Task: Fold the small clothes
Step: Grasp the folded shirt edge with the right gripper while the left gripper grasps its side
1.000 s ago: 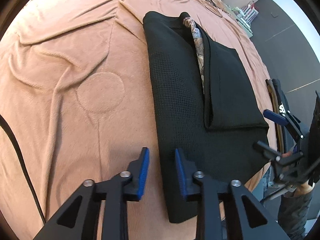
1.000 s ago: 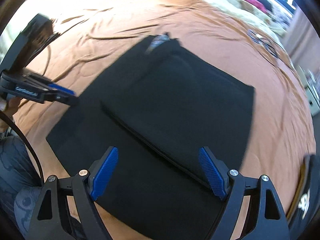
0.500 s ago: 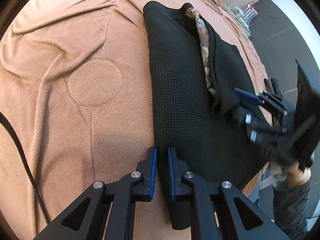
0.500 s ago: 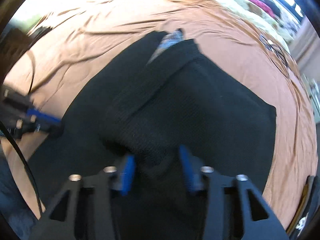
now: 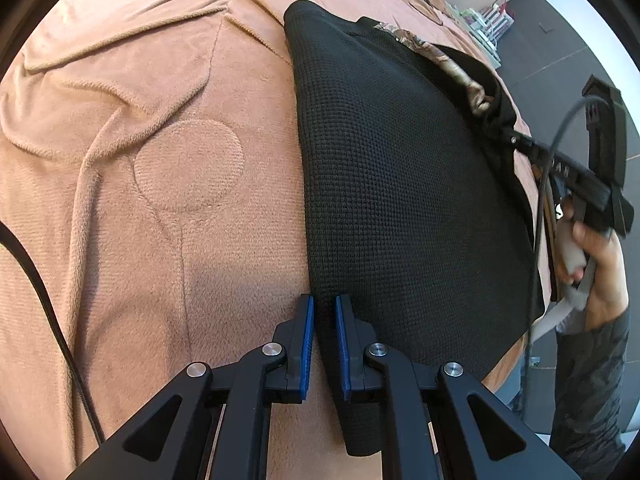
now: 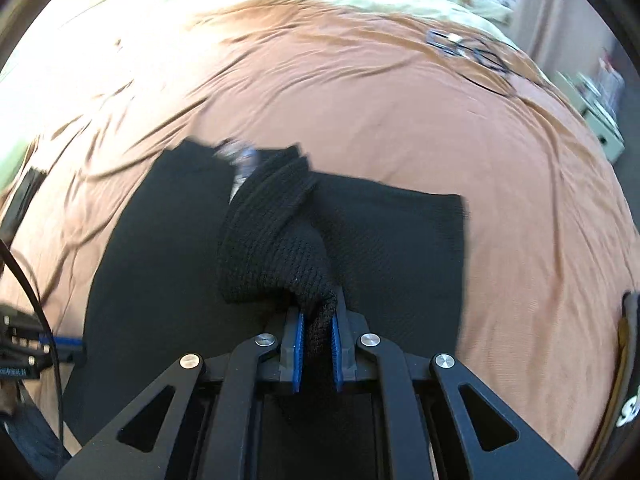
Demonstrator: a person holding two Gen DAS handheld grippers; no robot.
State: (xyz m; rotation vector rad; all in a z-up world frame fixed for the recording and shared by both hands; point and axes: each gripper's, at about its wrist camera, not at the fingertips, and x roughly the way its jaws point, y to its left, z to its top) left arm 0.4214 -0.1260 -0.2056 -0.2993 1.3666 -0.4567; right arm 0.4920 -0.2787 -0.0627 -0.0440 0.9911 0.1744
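Note:
A black waffle-knit garment (image 5: 400, 184) with a patterned lining at its collar (image 5: 436, 52) lies on a brown blanket (image 5: 160, 160). My left gripper (image 5: 323, 312) is shut on the garment's left edge near the front corner. In the right wrist view my right gripper (image 6: 318, 320) is shut on a bunched fold of the same garment (image 6: 272, 240) and holds it lifted above the flat part (image 6: 400, 240). The right gripper also shows in the left wrist view (image 5: 516, 140), pinching the garment's far right edge.
The brown blanket (image 6: 360, 100) covers the bed and is wrinkled. A black cable (image 5: 52, 312) runs along the left. Glasses or a small cable (image 6: 472, 52) lie at the far end of the bed. Shelving (image 6: 600, 112) stands beyond the bed's right side.
Both grippers closed: the left onto the garment's left edge, the right onto the right flap. The right gripper has lifted that flap into a bunched fold.

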